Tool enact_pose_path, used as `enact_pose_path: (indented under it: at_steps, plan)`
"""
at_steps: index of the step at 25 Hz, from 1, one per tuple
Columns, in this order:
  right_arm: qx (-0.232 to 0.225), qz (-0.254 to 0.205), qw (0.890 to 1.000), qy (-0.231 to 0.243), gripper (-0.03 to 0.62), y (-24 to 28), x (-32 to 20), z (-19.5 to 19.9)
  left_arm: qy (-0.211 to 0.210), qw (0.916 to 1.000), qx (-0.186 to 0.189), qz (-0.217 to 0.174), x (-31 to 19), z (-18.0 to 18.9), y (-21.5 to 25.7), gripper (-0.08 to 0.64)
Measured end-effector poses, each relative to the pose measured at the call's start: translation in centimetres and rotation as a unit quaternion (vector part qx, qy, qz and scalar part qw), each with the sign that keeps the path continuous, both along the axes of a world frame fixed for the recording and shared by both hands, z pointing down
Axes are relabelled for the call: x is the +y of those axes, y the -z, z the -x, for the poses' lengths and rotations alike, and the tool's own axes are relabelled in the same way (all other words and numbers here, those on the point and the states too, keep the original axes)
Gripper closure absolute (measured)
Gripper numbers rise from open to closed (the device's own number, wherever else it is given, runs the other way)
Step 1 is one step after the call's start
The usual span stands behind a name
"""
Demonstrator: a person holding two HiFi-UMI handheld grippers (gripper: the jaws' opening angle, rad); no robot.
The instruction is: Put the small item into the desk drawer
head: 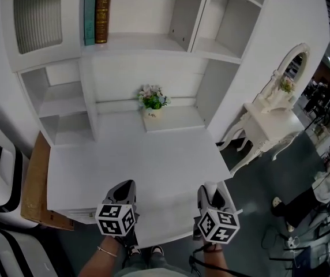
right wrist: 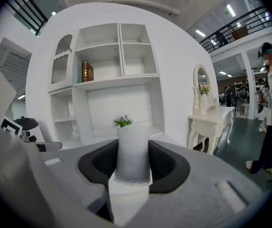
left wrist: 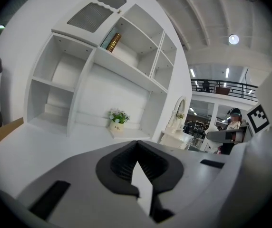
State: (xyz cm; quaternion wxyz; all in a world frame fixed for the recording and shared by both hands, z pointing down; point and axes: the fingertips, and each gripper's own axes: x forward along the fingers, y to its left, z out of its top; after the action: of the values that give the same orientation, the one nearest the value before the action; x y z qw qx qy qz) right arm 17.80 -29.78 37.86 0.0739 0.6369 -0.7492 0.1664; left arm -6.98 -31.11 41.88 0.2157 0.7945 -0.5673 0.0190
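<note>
**Right gripper carries the small item above the worktop's near edge**

The right gripper [head: 212,193] is closed on a small white cylindrical item [right wrist: 133,151] with a rough surface and a frayed lower rim. The item stands upright between the dark pads [right wrist: 167,163], which press on its two sides, and its top rises above them. The left gripper [head: 124,189] holds nothing; in the left gripper view its jaws meet at the tips.

Both grippers hang side by side over the near edge of the white worktop [head: 124,154], the left at 7 o'clock and the right at 5 o'clock in the head view. At 12 o'clock from them, near the back of the worktop, stands a small white pot of green and pale flowers [head: 153,100]. Behind it rises a white shelf unit [head: 211,45]. A teal book and a brown book [head: 102,15] stand upright on its upper shelf at 11 o'clock. A white dressing table with an oval mirror [head: 274,111] stands on the floor at 2 o'clock. A brown wooden board [head: 33,183] lies beside the worktop at 9 o'clock.
</note>
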Motion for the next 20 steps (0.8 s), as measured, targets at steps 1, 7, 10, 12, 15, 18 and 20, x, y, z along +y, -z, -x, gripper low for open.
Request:
enact_pose_path:
  at_steps: [1, 7, 10, 12, 15, 18, 20]
  plan:
    - [0.001, 0.001, 1.000, -0.004, 0.419, -0.1, 0.0, -0.6, -0.004, 1.0000, 0.001, 0.001, -0.1, -0.5, -0.1, 0.560]
    - [0.002, 0.008, 0.999, -0.031, 0.419, -0.7, 0.5, -3.9, -0.032, 0.9994, -0.008, 0.009, -0.4, -3.8, -0.9, 0.560]
    - [0.002, 0.014, 0.999, -0.039, 0.419, -1.0, 1.0, -5.1, -0.040, 0.9991, -0.010, 0.013, -0.6, -4.8, -1.0, 0.560]
    - [0.003, 0.021, 0.999, -0.043, 0.419, -1.5, 1.3, -5.9, -0.046, 0.9988, -0.012, 0.014, -0.7, -5.5, -1.2, 0.560]
    - [0.002, 0.031, 0.998, -0.048, 0.419, -2.5, 1.9, -6.9, -0.051, 0.9984, -0.015, 0.017, -0.6, -6.5, -1.7, 0.560]
    - [0.000, 0.041, 0.998, -0.048, 0.419, -3.5, 2.2, -7.4, -0.052, 0.9982, -0.018, 0.025, -0.2, -6.9, -2.6, 0.560]
    - [-0.001, 0.048, 0.998, -0.045, 0.419, -4.3, 2.2, -7.4, -0.051, 0.9978, -0.024, 0.034, 0.1, -6.8, -3.4, 0.560]
